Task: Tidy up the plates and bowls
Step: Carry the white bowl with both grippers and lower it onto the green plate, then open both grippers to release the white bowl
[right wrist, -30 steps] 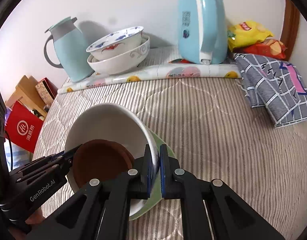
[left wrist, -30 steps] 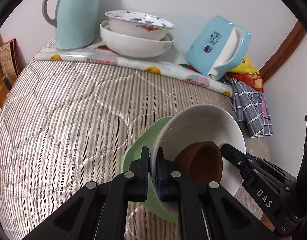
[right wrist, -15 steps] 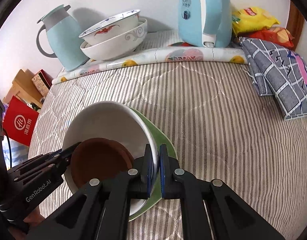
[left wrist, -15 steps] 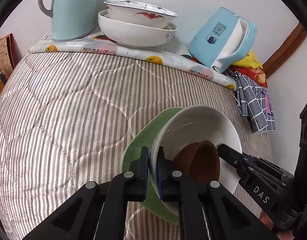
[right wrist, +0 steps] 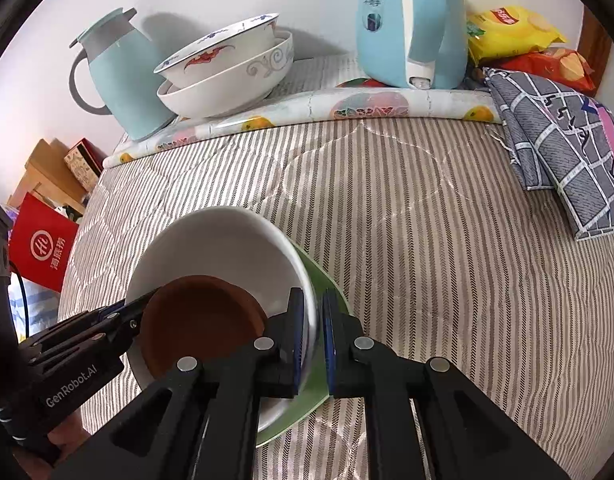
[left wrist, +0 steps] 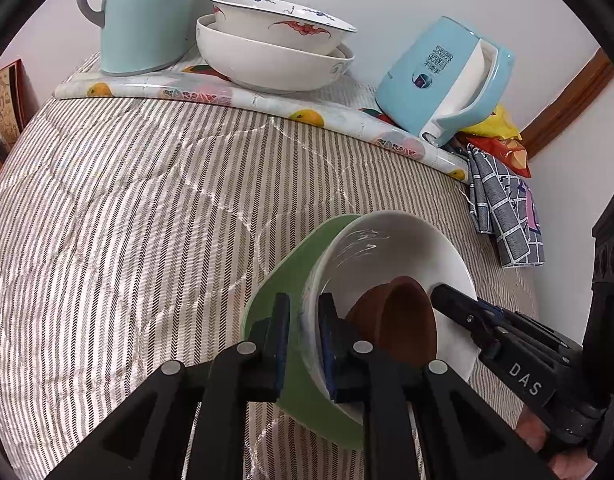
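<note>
A stack of a green plate (left wrist: 285,264), a white bowl (left wrist: 391,248) and a small brown bowl (left wrist: 403,320) is held above the striped quilt. My left gripper (left wrist: 301,336) is shut on the left rims of the green plate and white bowl. My right gripper (right wrist: 311,338) is shut on the opposite rims; the white bowl (right wrist: 211,248), brown bowl (right wrist: 199,324) and green plate (right wrist: 327,280) show there too. Two stacked patterned bowls (left wrist: 271,52) stand at the back, also in the right wrist view (right wrist: 227,68).
A light blue jug (left wrist: 147,16) and a blue kettle (left wrist: 443,80) stand at the back on a fruit-print mat (left wrist: 243,96). A checked cloth (right wrist: 563,136) and snack bags (right wrist: 515,36) lie right. Boxes and a red bag (right wrist: 43,248) sit left of the bed.
Both grippers have carried the stack forward toward the stacked patterned bowls at the back, which now look nearer and larger. The grips have not changed.
</note>
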### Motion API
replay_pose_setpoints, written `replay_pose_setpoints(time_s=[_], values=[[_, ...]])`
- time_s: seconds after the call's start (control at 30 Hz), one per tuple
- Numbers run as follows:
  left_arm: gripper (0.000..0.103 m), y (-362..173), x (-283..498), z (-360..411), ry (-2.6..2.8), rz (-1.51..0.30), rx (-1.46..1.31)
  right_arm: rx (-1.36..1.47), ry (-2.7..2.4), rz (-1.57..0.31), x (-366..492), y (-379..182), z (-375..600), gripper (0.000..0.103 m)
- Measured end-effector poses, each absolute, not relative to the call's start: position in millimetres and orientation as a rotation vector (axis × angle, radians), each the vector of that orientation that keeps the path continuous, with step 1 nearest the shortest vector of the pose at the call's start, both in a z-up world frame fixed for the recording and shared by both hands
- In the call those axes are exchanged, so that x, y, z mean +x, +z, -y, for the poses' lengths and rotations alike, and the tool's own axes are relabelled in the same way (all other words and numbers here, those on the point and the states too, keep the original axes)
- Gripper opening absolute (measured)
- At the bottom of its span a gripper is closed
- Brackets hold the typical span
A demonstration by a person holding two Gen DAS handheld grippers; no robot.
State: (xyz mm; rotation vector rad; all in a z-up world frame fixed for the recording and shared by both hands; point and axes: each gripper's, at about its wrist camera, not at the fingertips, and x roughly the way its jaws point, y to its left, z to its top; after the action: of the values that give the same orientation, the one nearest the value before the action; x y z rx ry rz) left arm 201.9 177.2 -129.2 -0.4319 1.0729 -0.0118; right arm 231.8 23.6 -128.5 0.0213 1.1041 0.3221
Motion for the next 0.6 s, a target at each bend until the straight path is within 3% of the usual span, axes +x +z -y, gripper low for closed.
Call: replay_pose_setpoints(time_s=[0.47,0.6], values=[[0.022,-105,178,-183,0.010,-1.020,-0.429,0.002,0.328,-1.068,207,-111,-14,0.013],[0.023,-92,164,-178,0.018,-0.986,-0.410,-0.040,0.304,-1.020,190,-97,-10,0.022]])
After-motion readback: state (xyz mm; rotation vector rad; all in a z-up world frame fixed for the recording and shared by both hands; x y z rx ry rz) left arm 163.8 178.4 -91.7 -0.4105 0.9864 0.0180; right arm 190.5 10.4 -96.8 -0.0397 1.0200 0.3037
